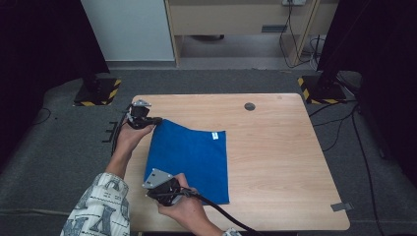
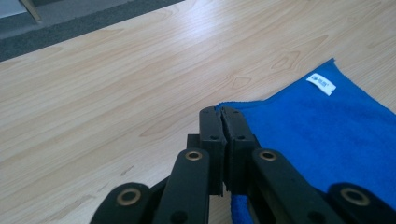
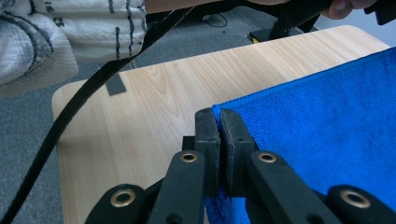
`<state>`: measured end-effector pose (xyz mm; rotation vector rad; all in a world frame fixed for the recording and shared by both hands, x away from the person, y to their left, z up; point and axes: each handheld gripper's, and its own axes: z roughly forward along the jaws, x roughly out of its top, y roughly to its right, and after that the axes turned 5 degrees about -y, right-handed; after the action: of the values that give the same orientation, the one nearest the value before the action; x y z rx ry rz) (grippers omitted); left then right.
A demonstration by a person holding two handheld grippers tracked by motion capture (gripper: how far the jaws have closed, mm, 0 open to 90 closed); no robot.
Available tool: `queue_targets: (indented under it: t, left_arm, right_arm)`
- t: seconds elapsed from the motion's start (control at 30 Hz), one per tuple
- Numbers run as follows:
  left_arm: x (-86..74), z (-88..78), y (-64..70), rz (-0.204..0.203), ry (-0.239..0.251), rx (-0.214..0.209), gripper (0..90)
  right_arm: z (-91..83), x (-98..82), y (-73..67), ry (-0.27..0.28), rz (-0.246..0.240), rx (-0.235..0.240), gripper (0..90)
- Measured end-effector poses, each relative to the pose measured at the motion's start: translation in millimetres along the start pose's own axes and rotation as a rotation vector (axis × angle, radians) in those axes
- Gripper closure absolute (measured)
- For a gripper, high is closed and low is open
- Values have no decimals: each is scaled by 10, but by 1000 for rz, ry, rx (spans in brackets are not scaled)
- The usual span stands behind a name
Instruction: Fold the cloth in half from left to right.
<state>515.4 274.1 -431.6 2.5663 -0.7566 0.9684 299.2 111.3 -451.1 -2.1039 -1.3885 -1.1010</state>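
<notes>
Cloth (image 1: 192, 157) on table (image 1: 275, 162): left gripper (image 1: 156, 119) and right gripper (image 1: 150, 192) each pinch a corner at its left edge.

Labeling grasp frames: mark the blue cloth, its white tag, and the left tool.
blue cloth (image 1: 192, 157), high view, middle of the fabric.
white tag (image 2: 321, 84), left gripper view, tag centre.
left tool (image 2: 221, 122), left gripper view, between closed tips.

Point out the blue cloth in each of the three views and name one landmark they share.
High view: the blue cloth lies left of the table's centre, with both grippers clamped on its left corners.
Left gripper view: it spreads from the shut jaws toward the right edge.
Right gripper view: it spreads over the right half, from the shut jaws outward.
Shared landmark: the light wooden table under the cloth.
</notes>
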Motion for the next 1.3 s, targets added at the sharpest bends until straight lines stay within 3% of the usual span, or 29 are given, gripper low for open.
queue_targets:
  t: [0.2, 0.73, 1.3]
  left_arm:
    - [82, 117, 119, 9, -10, -12, 878]
    - [330, 537, 675, 57, -11, -78, 878]
    - [394, 847, 951, 74, -43, -100, 878]
  right_arm:
    - [-103, -73, 81, 3, 18, -7, 871]
    - [-469, -546, 277, -19, 58, -47, 871]
    - [-624, -909, 468, -53, 114, -84, 861]
